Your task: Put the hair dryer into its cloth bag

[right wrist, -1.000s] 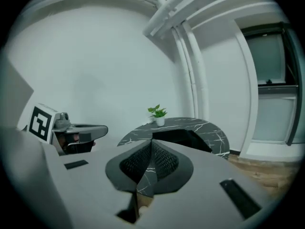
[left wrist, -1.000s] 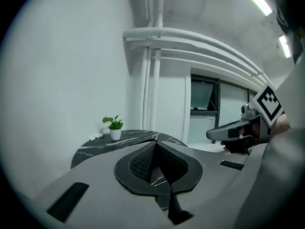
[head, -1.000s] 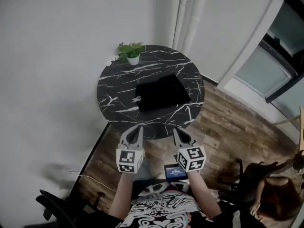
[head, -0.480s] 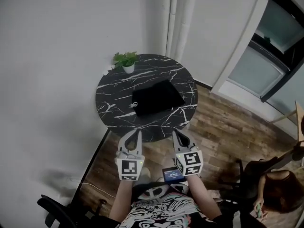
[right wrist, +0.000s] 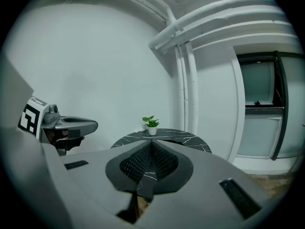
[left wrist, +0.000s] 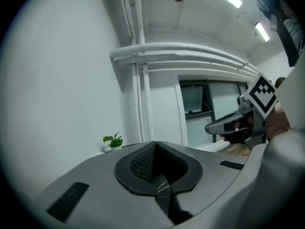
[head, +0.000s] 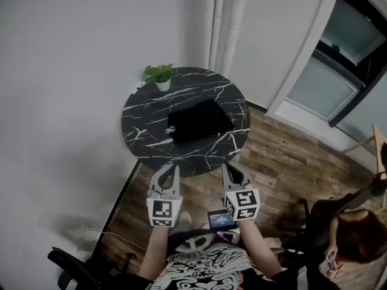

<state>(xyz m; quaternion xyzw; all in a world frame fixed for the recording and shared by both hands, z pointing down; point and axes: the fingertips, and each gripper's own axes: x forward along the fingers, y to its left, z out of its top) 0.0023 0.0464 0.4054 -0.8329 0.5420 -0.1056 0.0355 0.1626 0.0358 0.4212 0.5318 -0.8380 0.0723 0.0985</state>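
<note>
No sign of the hair dryer; perhaps already inside the black cloth bag [head: 199,120] lying mid-desk [head: 142,110], impossible to tell. Short of the desk: left gripper [head: 173,168], right gripper [head: 226,168], fingers closed tight on nothing.

The black cloth bag [head: 200,120] lies flat near the middle of the round, dark, white-veined worktop [head: 145,110]. It is roughly rectangular and turned slightly askew. A small pale cord end [head: 172,129] shows at its near-left corner.
</note>
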